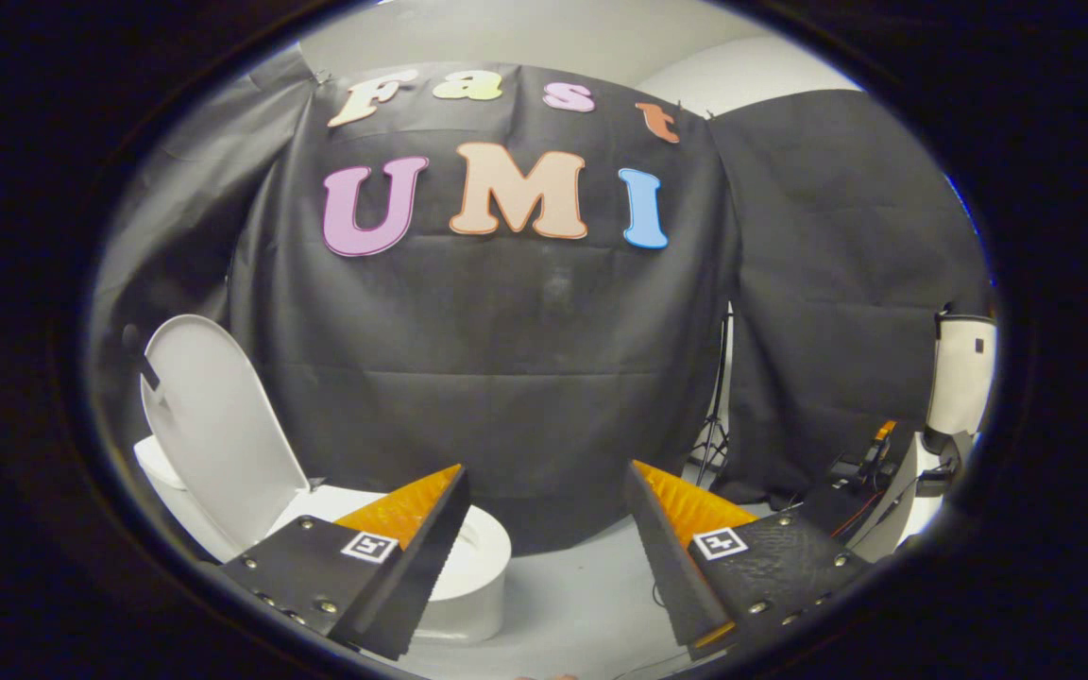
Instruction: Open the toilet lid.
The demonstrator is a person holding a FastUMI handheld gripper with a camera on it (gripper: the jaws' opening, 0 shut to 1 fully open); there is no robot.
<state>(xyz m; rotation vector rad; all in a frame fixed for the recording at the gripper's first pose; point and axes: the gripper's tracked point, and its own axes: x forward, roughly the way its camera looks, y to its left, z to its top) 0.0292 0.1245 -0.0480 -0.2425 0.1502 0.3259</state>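
Two fingers of tongs spread wide apart, nothing held between them. Toilet lid seen raised upright, beyond left finger. Toilet bowl partly hidden behind left finger. Tripod seen against black cloth wall beyond right finger.

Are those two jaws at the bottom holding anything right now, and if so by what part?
Nothing is held. The gripper has its jaws wide apart with bare floor between them. The toilet lid stands raised, off to the left beyond them, untouched.
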